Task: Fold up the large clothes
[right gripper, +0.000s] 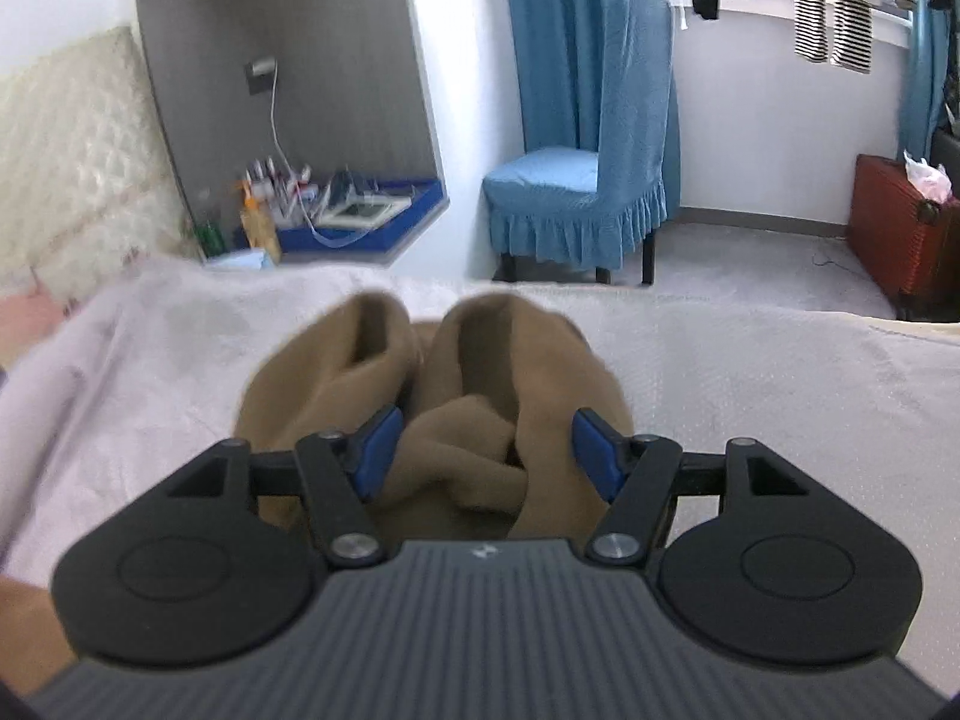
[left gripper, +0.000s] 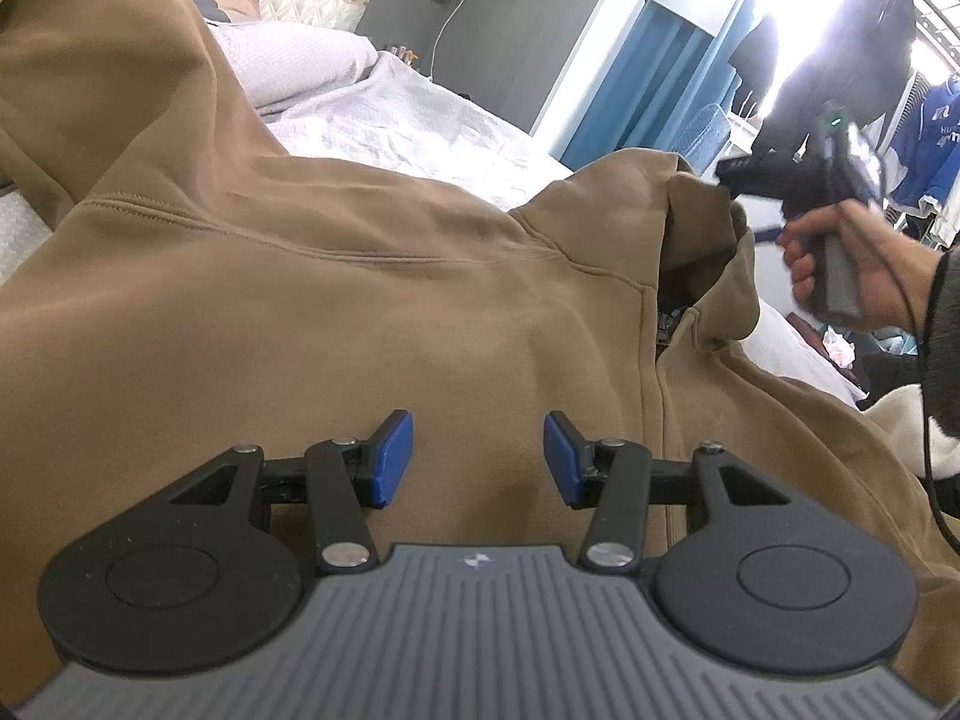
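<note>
The tan fleece zip hoodie [left gripper: 372, 276] is spread on the white quilted bed [right gripper: 750, 372]. Both the left gripper [left gripper: 478, 457] and right gripper [right gripper: 483, 451] are released. The bunched hood should be flattened before any fold is made.

We see the hoodie [left gripper: 360, 300] run off the left wrist picture at the top, left and bottom, so its sleeves and hem are cut off. The right tongs [left gripper: 735, 177] there are motion-blurred against a blown-out window, and we cannot tell their gap from that view. In the right wrist view the hood [right gripper: 474, 372] is soft and blurred, and its lower part is hidden behind the tongs' body. The small items on the blue shelf [right gripper: 360, 228] are too small for us to name. The suitcase [right gripper: 900, 234] is cut off at the right edge.
</note>
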### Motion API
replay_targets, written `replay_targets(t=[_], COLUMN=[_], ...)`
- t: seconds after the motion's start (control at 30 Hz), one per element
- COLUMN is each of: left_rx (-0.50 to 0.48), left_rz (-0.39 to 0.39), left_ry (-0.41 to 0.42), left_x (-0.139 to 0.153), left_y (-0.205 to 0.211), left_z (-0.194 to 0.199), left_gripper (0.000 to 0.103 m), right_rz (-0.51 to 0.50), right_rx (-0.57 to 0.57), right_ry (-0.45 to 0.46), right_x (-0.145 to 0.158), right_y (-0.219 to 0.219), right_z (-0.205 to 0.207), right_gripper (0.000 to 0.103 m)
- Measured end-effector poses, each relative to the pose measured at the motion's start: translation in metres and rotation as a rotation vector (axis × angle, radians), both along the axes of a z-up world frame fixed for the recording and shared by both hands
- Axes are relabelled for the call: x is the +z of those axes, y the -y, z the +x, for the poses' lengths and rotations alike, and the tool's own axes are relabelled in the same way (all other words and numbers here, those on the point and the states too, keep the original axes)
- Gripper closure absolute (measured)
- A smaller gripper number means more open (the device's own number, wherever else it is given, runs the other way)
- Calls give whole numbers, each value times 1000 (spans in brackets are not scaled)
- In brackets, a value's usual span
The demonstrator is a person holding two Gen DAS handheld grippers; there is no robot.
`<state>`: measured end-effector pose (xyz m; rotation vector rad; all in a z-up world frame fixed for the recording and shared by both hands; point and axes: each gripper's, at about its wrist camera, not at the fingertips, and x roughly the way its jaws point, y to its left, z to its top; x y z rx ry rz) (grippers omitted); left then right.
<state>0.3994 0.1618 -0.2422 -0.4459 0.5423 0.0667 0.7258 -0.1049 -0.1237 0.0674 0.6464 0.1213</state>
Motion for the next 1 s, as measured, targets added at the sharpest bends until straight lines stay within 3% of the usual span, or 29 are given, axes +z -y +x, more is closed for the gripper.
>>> replay_targets(t=[0.03,0.13,0.2,0.33,0.5,0.6,0.73,0.87,1.0], left_rx=[0,-1,-1,0,1,4,10,14,20], left_rz=[-1,-6,-9,-14,-16,-17,-15,-10,-15], left_ry=[0,0,2,3,3,3,-1,-5,-6], left_x=[0,-1,-1,-2,-2,-2,0,1,3], left_y=[0,-2,-2,-3,-3,-4,-3,-3,-4], left_z=[0,0,0,0,0,-1,-1,-3,-5], left_gripper=[49,49,49,49,49,49,49,49,49], right_rz=[-10,128,160,70,-57,-108,-272,-397,-430], right_rx=[-16,-33,-34,41,149,232,418,550,528], right_ry=[-29,-166,-193,-39,208,295,336,259,232], right_x=[-8,-37,-48,-32,-7,-4,-19,-51,-60], right_y=[0,14,20,6,-5,-2,-9,-14,-10], right_z=[3,12,7,-33,-113,-161,-229,-278,-300], right_gripper=[19,17,18,54,62,63,64,64,64])
